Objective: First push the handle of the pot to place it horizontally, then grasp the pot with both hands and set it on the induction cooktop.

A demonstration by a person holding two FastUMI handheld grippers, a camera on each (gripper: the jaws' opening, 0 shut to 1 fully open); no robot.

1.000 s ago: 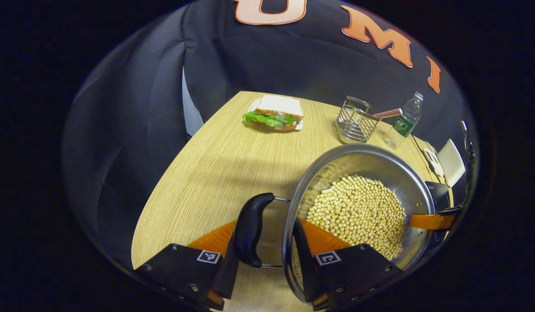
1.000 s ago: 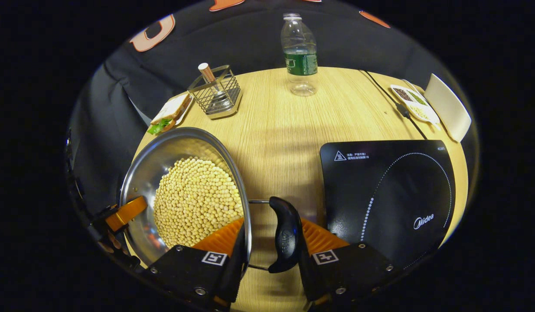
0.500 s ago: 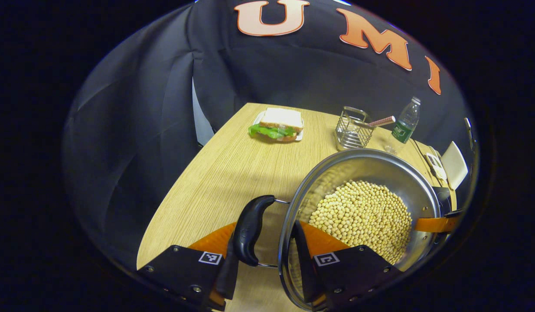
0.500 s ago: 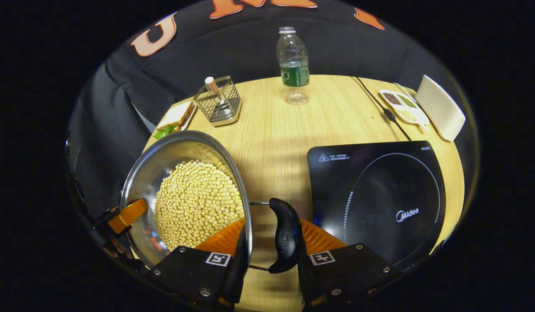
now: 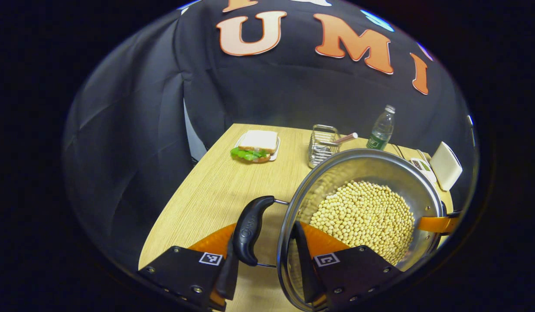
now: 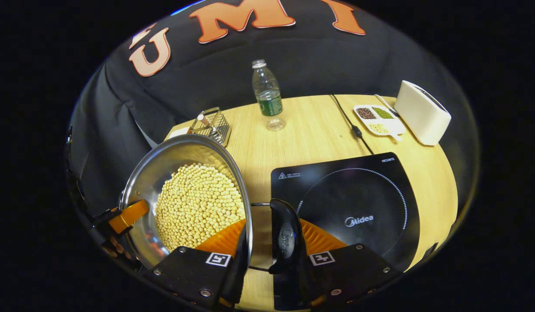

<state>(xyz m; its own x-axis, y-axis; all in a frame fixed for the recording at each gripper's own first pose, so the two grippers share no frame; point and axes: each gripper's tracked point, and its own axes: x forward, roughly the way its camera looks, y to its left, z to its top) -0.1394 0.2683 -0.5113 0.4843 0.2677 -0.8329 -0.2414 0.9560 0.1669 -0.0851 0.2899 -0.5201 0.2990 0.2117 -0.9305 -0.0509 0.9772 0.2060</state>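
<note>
A steel pot (image 5: pixel 337 177) holding soybeans (image 5: pixel 363 216) hangs above the wooden table (image 5: pixel 215 190). My left gripper (image 5: pixel 263 255) is shut on the pot's left side, one finger outside the black side handle (image 5: pixel 249 229), the other inside the rim. In the right gripper view, my right gripper (image 6: pixel 269 260) is shut the same way on the pot (image 6: pixel 172 164) at its other black handle (image 6: pixel 286 236). That handle hangs over the near left edge of the black induction cooktop (image 6: pixel 358 203). Across the pot, a finger of each gripper shows in the other's view.
A sandwich on a plate (image 5: pixel 255 147), a wire basket (image 5: pixel 321 145) and a water bottle (image 6: pixel 267 95) stand at the back of the table. A white toaster (image 6: pixel 421 112), a divided dish (image 6: pixel 378 120) and a black cable (image 6: pixel 350 125) lie behind the cooktop.
Both grippers have carried the pot upward and to the right. The cooktop has slid leftward in the right gripper view, now lying under the right handle.
</note>
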